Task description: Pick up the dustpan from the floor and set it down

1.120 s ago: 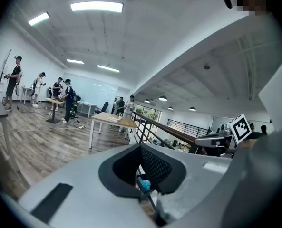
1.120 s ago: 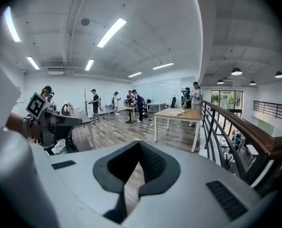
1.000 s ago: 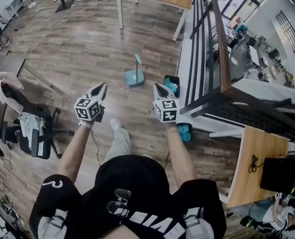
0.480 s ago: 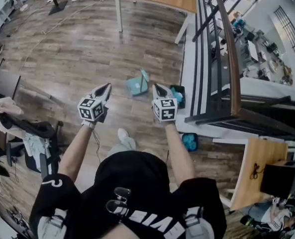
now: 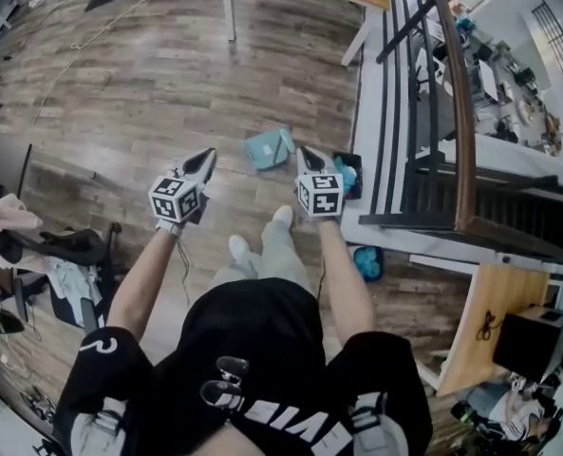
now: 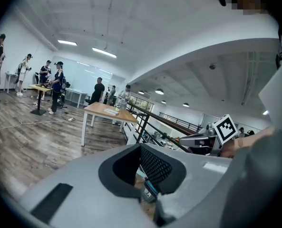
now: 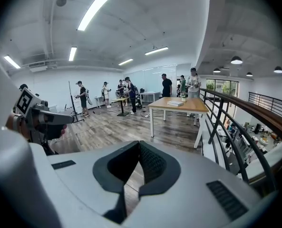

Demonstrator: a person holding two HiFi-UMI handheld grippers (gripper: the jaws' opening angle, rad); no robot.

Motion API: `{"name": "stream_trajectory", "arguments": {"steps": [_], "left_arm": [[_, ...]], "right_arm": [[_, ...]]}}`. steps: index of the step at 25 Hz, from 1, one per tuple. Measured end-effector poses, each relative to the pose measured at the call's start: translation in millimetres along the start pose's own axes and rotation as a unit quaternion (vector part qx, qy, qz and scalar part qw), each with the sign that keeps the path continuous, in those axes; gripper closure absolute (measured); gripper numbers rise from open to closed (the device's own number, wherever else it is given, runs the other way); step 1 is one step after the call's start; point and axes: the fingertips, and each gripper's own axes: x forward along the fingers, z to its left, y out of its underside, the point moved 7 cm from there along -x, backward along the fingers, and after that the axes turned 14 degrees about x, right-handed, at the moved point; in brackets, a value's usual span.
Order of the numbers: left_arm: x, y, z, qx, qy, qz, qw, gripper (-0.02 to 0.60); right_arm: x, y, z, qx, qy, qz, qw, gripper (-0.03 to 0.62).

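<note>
Right hand-held gripper: jaws pressed together, nothing in them. Left hand-held gripper looks the same, closed and empty. Dustpan lies on the wood floor, between and just ahead of the two tips; its handle looks to be on the right-hand side. Risks: going down with closed jaws only shoves the pan along the boards. A thin handle pinched off-centre lets the pan swing and slip out. Black bin and railing stand close on the right, so a wide lift clips them.
</note>
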Motion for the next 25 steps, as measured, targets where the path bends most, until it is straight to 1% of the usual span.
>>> {"name": "stream_trajectory", "arguments": {"steps": [3,6,10,15,16,17,18,25], "left_arm": [[16,3,13,0.000,0.001,0.000,1.0000,0.583],[37,10,27,-0.001,-0.004,0.015,0.9999,0.583],[72,19,42,0.001,-0.004,0.035,0.9994,0.583],[114,35,66,-0.006,0.000,0.058,0.9983,0.583],[121,39,71,-0.008,0.000,0.063,0.9980,0.583],[129,45,76,-0.011,-0.001,0.068,0.9976,0.583],[137,51,82,-0.014,-0.002,0.072,0.9973,0.583],[186,89,107,-0.042,-0.004,0.100,0.9941,0.583]], "right_arm": [[25,-1,-9,0.005,0.001,0.007,1.000,0.597],[53,2,-19,0.007,-0.001,0.014,1.000,0.597],[97,16,-38,0.007,-0.007,0.033,0.999,0.597],[161,39,-60,0.007,-0.012,0.064,0.998,0.595],[174,45,-64,0.008,-0.012,0.072,0.997,0.582],[186,51,-69,0.009,-0.012,0.080,0.997,0.524],[199,57,-73,0.010,-0.012,0.089,0.996,0.497],[266,111,-107,0.011,-0.002,0.162,0.987,0.384]]}}
